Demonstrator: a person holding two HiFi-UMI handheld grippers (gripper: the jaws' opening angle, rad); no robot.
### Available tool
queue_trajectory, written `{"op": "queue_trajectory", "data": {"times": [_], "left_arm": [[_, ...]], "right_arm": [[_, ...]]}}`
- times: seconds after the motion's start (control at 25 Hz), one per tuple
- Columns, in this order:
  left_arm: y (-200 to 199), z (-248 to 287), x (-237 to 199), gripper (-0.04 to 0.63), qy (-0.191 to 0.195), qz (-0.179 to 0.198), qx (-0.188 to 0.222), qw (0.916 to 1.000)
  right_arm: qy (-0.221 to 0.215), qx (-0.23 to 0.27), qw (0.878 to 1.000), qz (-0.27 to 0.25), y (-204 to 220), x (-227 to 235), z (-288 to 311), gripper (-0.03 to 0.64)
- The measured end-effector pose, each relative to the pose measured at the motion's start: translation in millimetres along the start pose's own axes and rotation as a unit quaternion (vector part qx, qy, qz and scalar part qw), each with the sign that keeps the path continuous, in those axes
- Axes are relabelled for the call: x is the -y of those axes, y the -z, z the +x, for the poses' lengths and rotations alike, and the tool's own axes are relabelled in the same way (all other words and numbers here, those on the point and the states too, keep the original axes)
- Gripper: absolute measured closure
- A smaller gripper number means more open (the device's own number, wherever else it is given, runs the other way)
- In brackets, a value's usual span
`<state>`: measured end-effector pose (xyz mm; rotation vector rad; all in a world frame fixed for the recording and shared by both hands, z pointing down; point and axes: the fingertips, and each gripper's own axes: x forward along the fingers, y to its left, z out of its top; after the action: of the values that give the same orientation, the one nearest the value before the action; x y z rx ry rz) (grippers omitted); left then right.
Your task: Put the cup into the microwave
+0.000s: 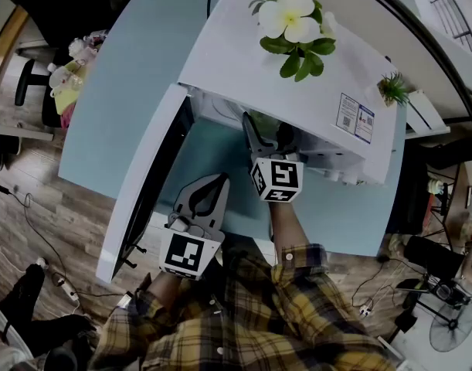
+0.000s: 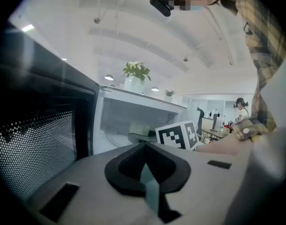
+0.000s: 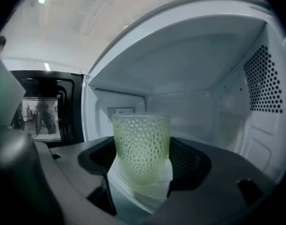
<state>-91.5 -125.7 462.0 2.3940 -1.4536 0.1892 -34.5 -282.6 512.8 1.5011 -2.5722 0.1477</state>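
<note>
A pale green cup (image 3: 142,144) with a dotted texture stands upright between the jaws of my right gripper (image 3: 143,158), which is shut on it. Cup and jaws are inside the white microwave's cavity (image 3: 217,121), just above its floor. From the head view, the right gripper (image 1: 266,134) reaches into the microwave (image 1: 297,76), and only a greenish bit of the cup (image 1: 260,119) shows. My left gripper (image 1: 208,188) hangs shut and empty in front of the oven, beside the open door (image 1: 143,184). In the left gripper view its jaws (image 2: 143,146) point at the opening (image 2: 133,118).
The door (image 2: 35,144) is swung wide to the left. A white flower plant (image 1: 296,18) and a small green plant (image 1: 392,87) stand on the microwave's top. The oven sits on a light blue table (image 1: 120,91); chairs, cables and a fan lie around on the floor.
</note>
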Motion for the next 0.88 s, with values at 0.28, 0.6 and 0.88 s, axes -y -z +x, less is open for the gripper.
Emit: {"op": "queue_trajectory", "data": {"times": [0.28, 0.6, 0.88], "left_arm": [[-4.0, 0.0, -2.2, 0.604, -0.001, -0.002, 0.002, 1.0], [-6.3, -0.4, -4.2, 0.603, -0.003, 0.0, 0.004, 1.0], [-8.9, -2.3, -6.7, 0.603, -0.006, 0.002, 0.008, 0.9999]], "right_arm": [[-0.013, -0.022, 0.999, -0.024, 4.4, -6.4, 3.6, 0.265], [-0.015, -0.007, 1.0, 0.009, 1.0, -4.3, -1.1, 0.26], [-0.019, 0.019, 1.0, 0.016, -6.0, -5.7, -8.4, 0.252]]}}
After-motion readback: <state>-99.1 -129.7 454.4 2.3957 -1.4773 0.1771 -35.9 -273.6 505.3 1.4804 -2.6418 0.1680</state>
